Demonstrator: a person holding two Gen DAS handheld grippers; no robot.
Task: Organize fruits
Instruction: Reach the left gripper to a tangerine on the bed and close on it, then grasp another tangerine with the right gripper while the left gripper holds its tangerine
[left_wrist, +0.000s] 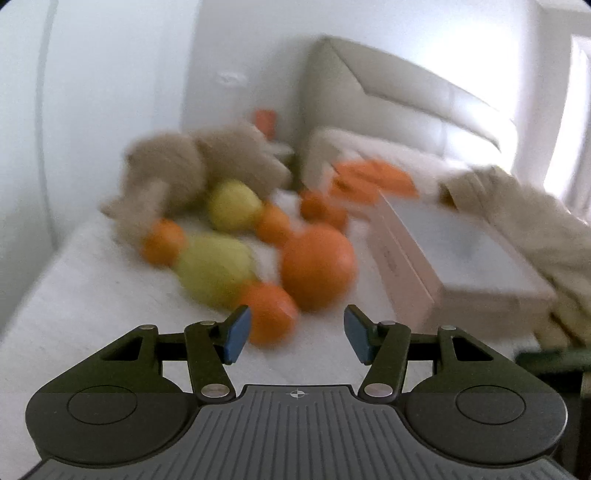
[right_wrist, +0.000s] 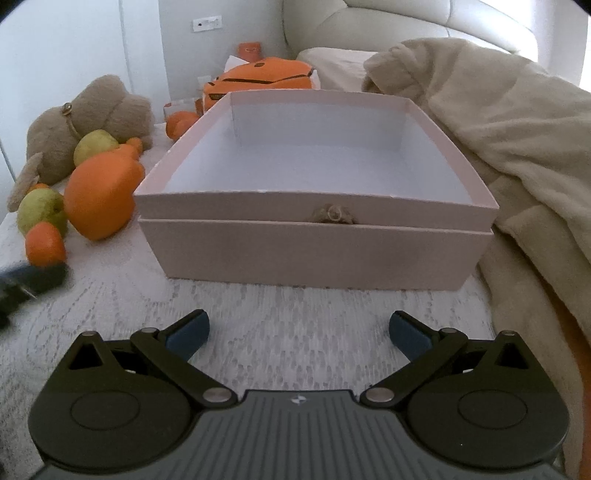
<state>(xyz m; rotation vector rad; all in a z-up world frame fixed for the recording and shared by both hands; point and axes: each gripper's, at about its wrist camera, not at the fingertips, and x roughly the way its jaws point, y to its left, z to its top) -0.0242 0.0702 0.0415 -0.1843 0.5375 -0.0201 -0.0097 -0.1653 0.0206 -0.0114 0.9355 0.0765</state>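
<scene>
Landmark for these notes: the pale pink box (right_wrist: 317, 206) on the white textured bedcover (right_wrist: 295, 314).

Progress: by our reading, nothing is sorted yet. The right wrist view looks straight into the box and its pale floor is bare, with no fruit inside. Every fruit we can count lies left of the box on the bedcover.

Fruit positions, relative to the box:
- large orange (right_wrist: 101, 195), just beside its left wall, near the front corner.
- small orange (right_wrist: 45, 243), further left and nearer us.
- green pear (right_wrist: 38, 208), left of the large orange, touching or nearly touching it.
- second yellow-green fruit (right_wrist: 94, 146), further back, against the brown plush toy (right_wrist: 85, 122).
- more small oranges (right_wrist: 181, 123) by the box's back left corner; count unclear.

Grippers:
- left gripper (left_wrist: 295, 332): jaws spread, holding nothing. It points at the fruit cluster, the nearest small orange (left_wrist: 269, 314) just beyond its left pad. This view is motion-blurred, so we cannot say whether anything touches.
- right gripper (right_wrist: 298, 334): jaws wide apart, empty, over bare bedcover in front of the box.

A beige blanket (right_wrist: 498, 122) is heaped against the right side of the box.

Remaining, as we judge it: the whole job, each fruit to be lifted into the box, likely starting with the nearest small orange.
</scene>
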